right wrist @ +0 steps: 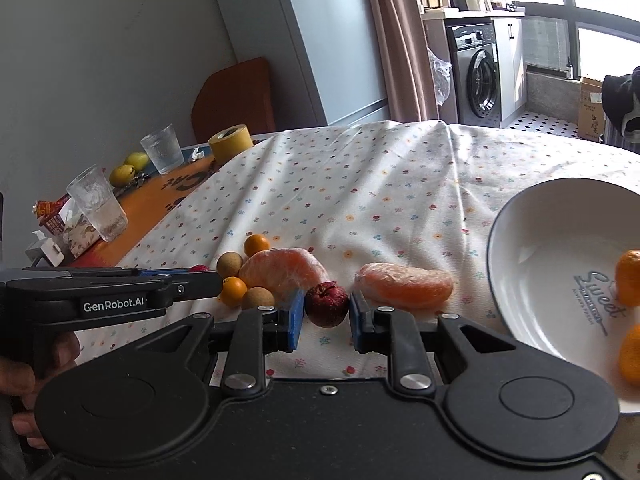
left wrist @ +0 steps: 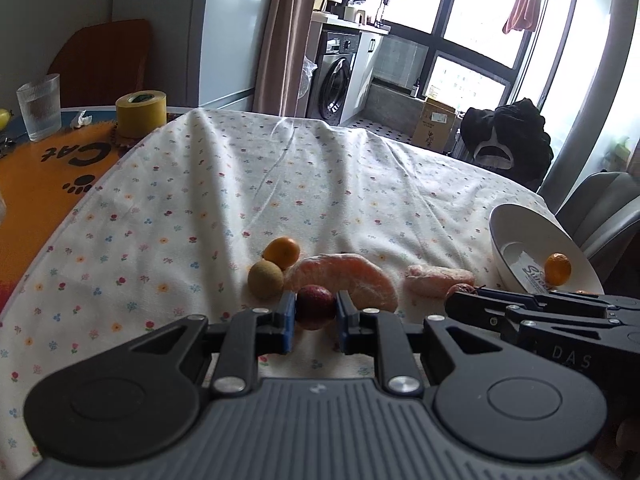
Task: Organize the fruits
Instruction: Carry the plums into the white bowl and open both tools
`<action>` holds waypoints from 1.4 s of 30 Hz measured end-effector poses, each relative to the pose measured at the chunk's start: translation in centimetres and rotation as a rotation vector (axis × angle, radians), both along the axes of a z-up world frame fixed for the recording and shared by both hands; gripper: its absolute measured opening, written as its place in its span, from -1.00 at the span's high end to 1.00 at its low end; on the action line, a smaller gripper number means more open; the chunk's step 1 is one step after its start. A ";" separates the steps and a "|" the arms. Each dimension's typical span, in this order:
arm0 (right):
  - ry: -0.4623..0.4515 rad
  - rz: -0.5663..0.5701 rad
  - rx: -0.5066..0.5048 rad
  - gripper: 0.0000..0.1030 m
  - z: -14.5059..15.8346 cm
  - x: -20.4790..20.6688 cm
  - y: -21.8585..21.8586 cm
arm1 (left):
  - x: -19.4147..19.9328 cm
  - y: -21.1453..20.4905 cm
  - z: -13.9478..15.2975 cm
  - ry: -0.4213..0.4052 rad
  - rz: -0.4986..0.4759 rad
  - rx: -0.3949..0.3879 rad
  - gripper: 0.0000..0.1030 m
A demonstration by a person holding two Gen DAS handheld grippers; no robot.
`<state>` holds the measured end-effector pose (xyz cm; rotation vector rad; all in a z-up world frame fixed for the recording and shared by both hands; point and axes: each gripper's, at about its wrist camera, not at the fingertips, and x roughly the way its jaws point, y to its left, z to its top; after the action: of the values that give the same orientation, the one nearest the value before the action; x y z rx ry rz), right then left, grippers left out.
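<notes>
Both grippers at red fruits.
Left gripper [left wrist: 315, 312] jaws pinch one red fruit [left wrist: 315, 306]; right gripper [right wrist: 326, 312] jaws bracket another red fruit [right wrist: 327, 304], contact uncertain.

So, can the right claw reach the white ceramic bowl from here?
Probably yes: the right claw brackets a dark red fruit, and the white ceramic bowl sits close on its right, nothing between.

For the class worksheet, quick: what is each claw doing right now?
Left claw: shut on a red fruit.
Right claw: around a dark red fruit; whether it grips cannot be told.
</notes>
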<state>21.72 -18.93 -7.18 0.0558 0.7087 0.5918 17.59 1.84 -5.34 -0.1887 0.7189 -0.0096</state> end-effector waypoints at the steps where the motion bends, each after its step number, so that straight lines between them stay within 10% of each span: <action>1: -0.003 -0.012 0.002 0.56 0.1 0.0 -0.5 | 0.1 -0.4 0.1 -0.002 -0.008 0.001 0.62; 42: -0.062 -0.323 0.058 0.56 1.1 -0.7 -14.8 | 3.8 -13.7 2.0 -0.060 -0.244 0.006 0.62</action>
<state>20.99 -33.73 -6.12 0.2012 0.6063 0.3031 21.41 -11.85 -3.29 -0.0935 0.6784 -0.2446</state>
